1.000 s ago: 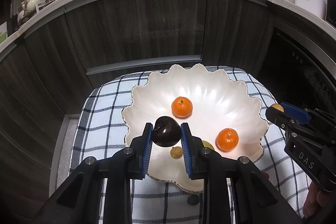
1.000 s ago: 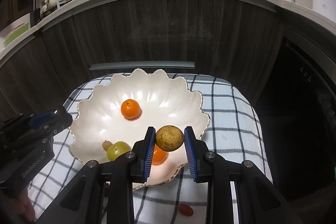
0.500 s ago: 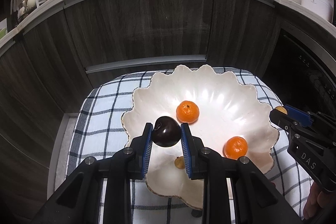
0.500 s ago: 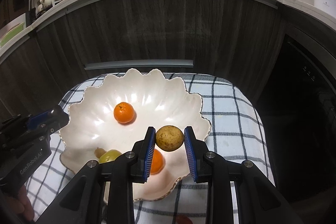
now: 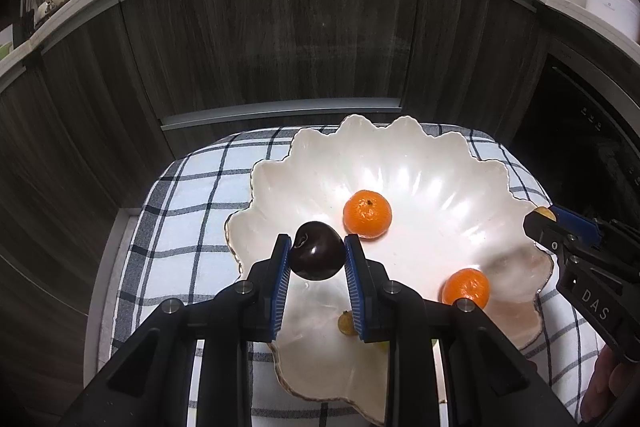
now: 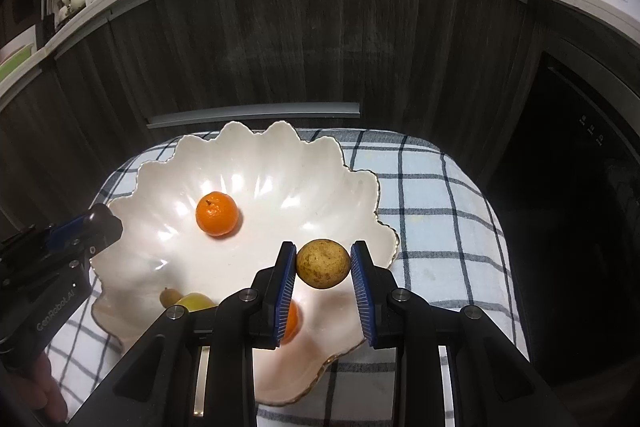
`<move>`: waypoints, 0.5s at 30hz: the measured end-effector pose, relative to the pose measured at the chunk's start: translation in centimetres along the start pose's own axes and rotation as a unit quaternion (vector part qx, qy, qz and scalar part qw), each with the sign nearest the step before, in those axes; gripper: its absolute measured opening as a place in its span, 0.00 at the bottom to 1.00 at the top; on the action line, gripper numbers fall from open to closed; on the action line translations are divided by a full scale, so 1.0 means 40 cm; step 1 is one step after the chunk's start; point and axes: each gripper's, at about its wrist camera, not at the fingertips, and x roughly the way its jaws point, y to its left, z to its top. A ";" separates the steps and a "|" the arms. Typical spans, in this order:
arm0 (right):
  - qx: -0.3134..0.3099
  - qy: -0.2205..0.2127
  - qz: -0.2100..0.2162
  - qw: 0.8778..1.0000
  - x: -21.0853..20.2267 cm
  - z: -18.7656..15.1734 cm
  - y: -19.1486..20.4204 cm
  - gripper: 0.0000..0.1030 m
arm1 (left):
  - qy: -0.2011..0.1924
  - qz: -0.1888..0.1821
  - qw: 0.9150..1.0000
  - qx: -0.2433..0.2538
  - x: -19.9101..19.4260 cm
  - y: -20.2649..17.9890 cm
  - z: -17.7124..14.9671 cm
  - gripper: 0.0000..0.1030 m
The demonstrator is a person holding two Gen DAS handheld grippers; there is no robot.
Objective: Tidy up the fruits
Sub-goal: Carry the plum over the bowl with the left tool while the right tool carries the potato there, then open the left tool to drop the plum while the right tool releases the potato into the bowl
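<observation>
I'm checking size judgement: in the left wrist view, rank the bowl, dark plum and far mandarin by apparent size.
1. White scalloped bowl.
2. Dark plum and far mandarin: alike; the plum sits nearer the camera, so unsure.

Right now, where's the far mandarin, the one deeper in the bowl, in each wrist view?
Left wrist: the far mandarin lies right of centre, just up and right of the dark plum held by the left gripper.
Right wrist: the mandarin lies left of centre, up and left of the brown fruit held by the right gripper.
Shared landmark: the white scalloped bowl.
</observation>
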 end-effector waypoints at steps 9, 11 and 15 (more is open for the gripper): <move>0.002 0.014 -0.008 1.000 0.038 0.003 -0.004 0.29 | 0.005 0.001 1.000 -0.007 0.034 0.001 0.004 0.27; 0.003 0.016 -0.011 1.000 0.044 0.003 -0.005 0.29 | 0.006 0.001 1.000 -0.007 0.041 0.000 0.004 0.27; 0.005 0.020 -0.016 1.000 0.055 0.004 -0.006 0.29 | 0.007 0.002 1.000 -0.009 0.052 0.001 0.007 0.27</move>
